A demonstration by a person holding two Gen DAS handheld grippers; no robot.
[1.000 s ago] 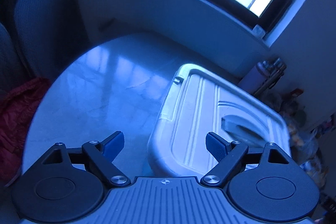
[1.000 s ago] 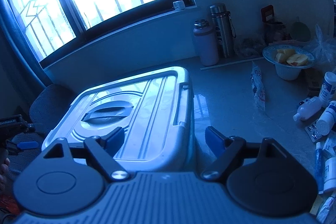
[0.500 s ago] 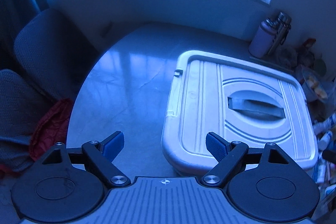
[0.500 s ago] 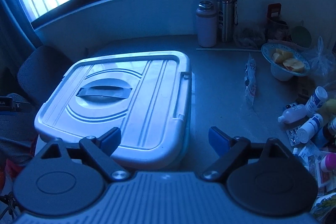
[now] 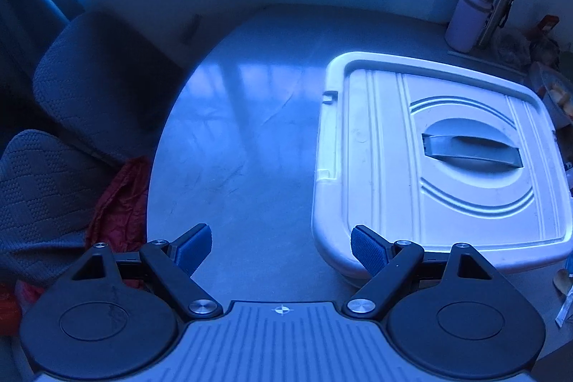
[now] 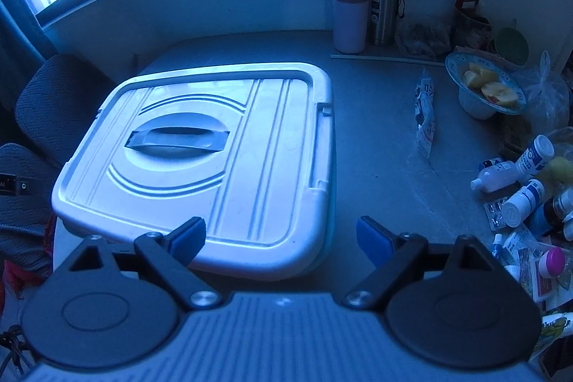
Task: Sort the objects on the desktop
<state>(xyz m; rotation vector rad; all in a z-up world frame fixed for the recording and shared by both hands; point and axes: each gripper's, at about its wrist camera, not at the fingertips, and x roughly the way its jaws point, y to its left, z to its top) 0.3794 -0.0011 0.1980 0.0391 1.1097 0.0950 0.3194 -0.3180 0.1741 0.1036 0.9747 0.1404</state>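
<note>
Two grippers, mine, both spread wide, empty: left gripper (image 5: 281,247), right gripper (image 6: 281,237). White lidded box (image 6: 200,160) fills frame centre, lid shut; bottle clutter (image 6: 519,188) lower right. Judgement: grip recessed handle (image 6: 177,140) squarely, lift lid level before sorting.

The box lid (image 6: 200,145) looks like smooth white plastic; the table (image 5: 243,138) is glossy stone-like. Far right, one flask (image 6: 385,2) is shiny metal. The left chair (image 5: 100,88) is rough woven cloth.
</note>
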